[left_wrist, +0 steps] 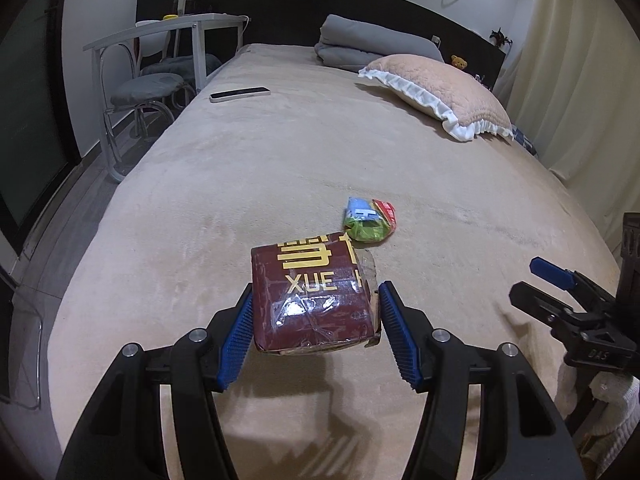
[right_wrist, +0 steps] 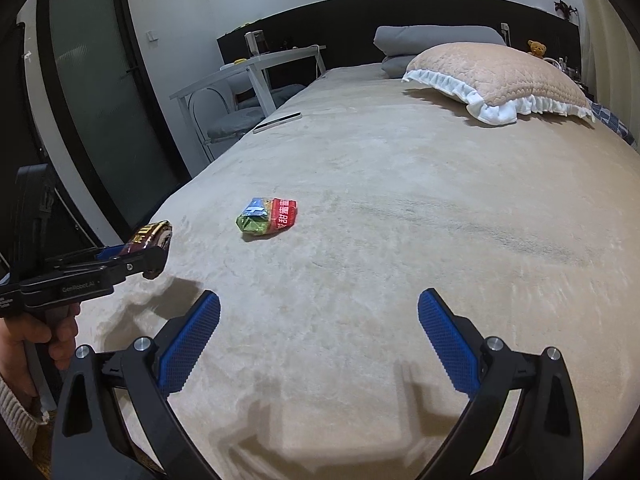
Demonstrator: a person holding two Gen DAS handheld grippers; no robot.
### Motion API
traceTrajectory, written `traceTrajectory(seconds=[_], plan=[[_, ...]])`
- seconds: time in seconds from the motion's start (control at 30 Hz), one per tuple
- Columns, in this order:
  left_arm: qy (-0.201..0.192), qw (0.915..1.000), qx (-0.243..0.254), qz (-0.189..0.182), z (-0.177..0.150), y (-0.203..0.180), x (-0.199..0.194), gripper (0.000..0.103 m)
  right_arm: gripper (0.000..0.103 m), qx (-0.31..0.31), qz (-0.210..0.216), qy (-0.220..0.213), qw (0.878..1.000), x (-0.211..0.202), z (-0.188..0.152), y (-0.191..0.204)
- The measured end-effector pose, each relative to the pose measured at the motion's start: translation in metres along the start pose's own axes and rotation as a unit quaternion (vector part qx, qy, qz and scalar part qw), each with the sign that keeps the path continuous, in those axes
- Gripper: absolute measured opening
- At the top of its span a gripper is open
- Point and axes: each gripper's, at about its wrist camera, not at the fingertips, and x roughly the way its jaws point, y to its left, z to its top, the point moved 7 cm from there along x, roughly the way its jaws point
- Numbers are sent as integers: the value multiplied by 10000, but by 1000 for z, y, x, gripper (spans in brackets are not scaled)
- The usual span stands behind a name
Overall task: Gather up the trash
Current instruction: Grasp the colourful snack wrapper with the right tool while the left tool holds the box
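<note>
My left gripper [left_wrist: 317, 294] is shut on a dark red packet [left_wrist: 308, 276] with gold lettering and glossy tape, held clear of the beige bed [left_wrist: 280, 168]; its shadow falls on the cover below. The right wrist view shows this packet [right_wrist: 154, 232] sticking out of the left gripper [right_wrist: 154, 258] at the far left. A crumpled green, blue and red wrapper [left_wrist: 370, 220] lies on the bed just beyond the packet. My right gripper [right_wrist: 320, 300] is open with nothing between its fingers, hovering over the cover nearer than the wrapper [right_wrist: 267, 216] and to its right.
A slim white device [left_wrist: 240, 95] lies near the bed's left edge. A frilled pink pillow [left_wrist: 436, 88] and folded grey blanket [left_wrist: 360, 44] sit at the headboard end. A white side table [left_wrist: 168, 28] and chair [left_wrist: 148, 88] stand left of the bed; a curtain [left_wrist: 580, 80] hangs right.
</note>
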Motion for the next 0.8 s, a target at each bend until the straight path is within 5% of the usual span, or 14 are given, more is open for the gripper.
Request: traceTrajectory(seconds=[0.8], plan=[[-58, 9994, -318, -90, 0, 22, -9, 59, 98, -294, -30, 440, 9986, 155, 41, 64]])
